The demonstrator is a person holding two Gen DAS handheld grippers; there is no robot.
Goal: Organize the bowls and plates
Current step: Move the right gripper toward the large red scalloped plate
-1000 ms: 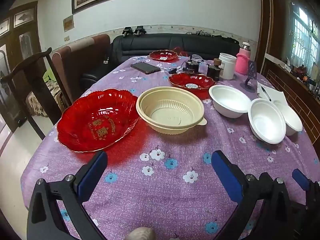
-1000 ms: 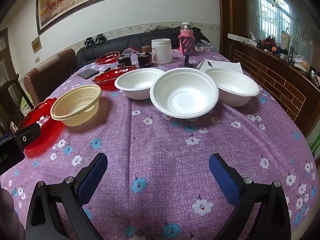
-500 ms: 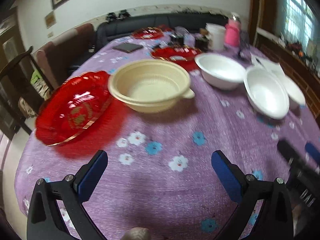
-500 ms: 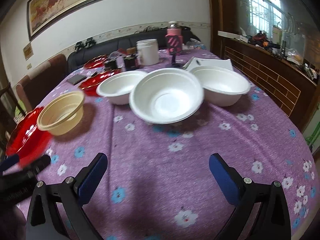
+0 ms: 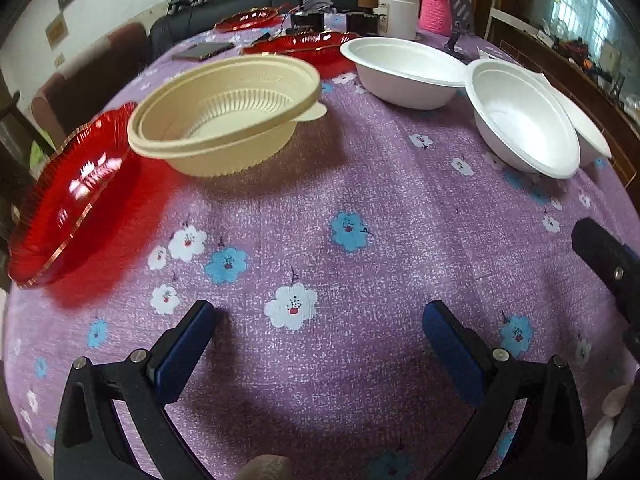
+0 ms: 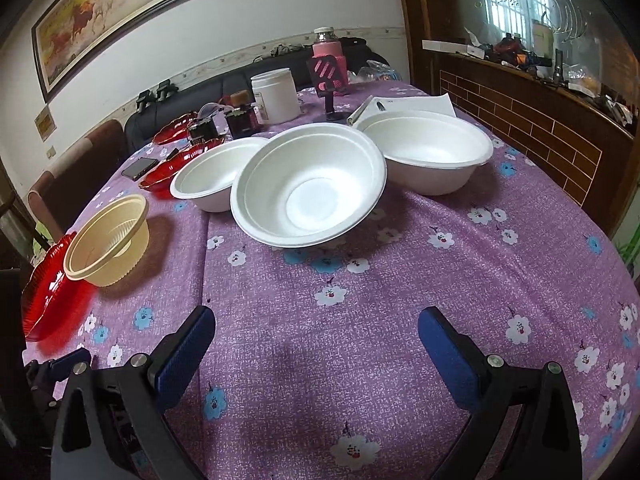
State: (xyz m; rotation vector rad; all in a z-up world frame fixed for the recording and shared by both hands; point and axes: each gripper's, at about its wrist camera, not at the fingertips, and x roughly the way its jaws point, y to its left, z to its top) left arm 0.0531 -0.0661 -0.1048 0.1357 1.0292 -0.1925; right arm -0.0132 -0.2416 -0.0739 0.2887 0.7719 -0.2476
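left gripper [image 5: 318, 326] spread, empty, low over the tablecloth [image 5: 360, 216], facing the cream bowl [image 5: 224, 116] beside the red plate [image 5: 68, 196] | right gripper [image 6: 316, 330] spread, empty, facing three white bowls [image 6: 310, 188], likely its first stack | nothing gathered yet

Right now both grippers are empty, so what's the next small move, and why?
Probably ease the right gripper forward to the middle white bowl. It is open, holds nothing, and that tilted bowl lies straight ahead, leaning on the left white bowl. The left gripper is open too, facing the beige bowl.
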